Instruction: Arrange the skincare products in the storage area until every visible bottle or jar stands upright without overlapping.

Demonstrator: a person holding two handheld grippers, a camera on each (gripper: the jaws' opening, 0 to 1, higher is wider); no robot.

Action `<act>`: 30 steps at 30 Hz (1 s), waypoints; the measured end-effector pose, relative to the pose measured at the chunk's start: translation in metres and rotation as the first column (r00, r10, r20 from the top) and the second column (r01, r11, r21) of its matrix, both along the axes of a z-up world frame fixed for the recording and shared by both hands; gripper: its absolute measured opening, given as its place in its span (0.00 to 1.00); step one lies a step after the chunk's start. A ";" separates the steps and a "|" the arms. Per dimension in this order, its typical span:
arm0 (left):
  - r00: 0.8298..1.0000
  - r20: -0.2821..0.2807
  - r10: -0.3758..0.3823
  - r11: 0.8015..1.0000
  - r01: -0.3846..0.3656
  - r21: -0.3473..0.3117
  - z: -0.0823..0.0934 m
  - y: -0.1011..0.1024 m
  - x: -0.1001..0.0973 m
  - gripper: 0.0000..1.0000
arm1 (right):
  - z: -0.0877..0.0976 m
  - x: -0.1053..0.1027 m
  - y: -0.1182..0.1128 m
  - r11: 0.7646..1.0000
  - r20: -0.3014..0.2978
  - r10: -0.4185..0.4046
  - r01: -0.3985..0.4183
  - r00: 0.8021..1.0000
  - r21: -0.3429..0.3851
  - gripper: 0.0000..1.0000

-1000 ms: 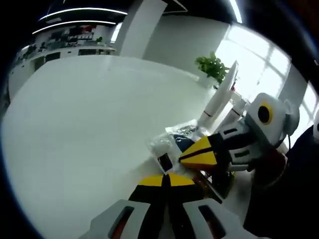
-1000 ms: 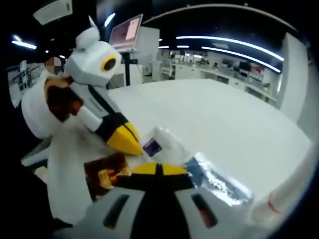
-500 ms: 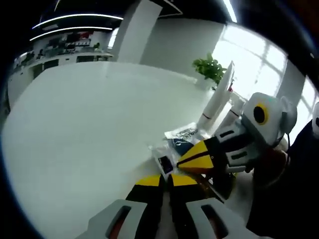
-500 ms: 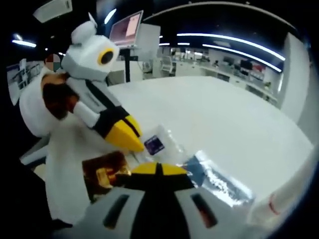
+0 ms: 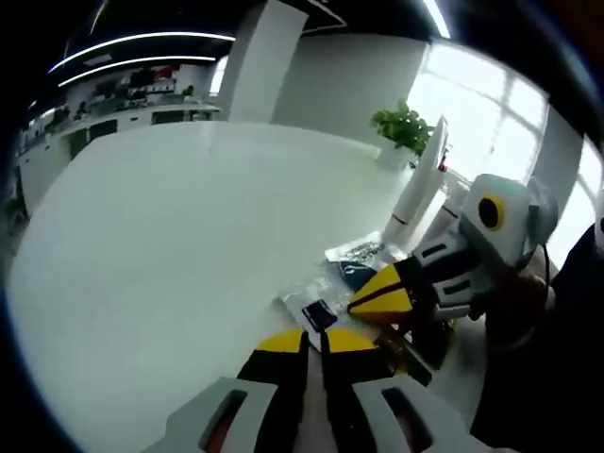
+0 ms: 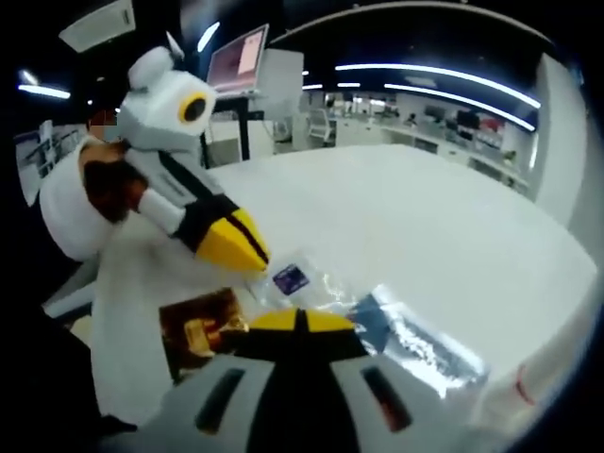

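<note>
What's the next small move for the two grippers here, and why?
Probably open the left gripper slightly and settle it on the clear sachet. Both grippers look shut; the right gripper sits just short of the sachets, which lie flat on the white table, with a silver sachet beside them.

A broad white worktop (image 5: 170, 217) carries a small cluster of flat things: a clear plastic sachet with a dark blue label (image 6: 293, 280), a silvery foil packet (image 6: 415, 344) just beside it, and a brown packet (image 6: 198, 330) nearby. White tubes (image 5: 415, 189) stand behind them.
</note>
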State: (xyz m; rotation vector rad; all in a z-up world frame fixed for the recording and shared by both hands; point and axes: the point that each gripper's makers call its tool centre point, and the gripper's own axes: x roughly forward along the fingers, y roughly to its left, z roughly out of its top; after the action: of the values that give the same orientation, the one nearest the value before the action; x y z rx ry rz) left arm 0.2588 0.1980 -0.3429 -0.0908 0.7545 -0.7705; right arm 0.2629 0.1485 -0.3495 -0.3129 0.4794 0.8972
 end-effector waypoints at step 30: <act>0.999 0.047 -0.001 0.996 0.005 -0.083 -0.011 -0.031 0.028 0.00 | 0.000 -0.004 0.000 1.000 -0.029 -0.012 0.012 1.000 0.022 0.00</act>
State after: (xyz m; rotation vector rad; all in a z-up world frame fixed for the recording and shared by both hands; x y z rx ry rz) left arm 0.2867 0.1672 -0.3540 -0.1465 0.6783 -0.8049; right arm 0.2584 0.1485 -0.3496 -0.2768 0.4975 0.8960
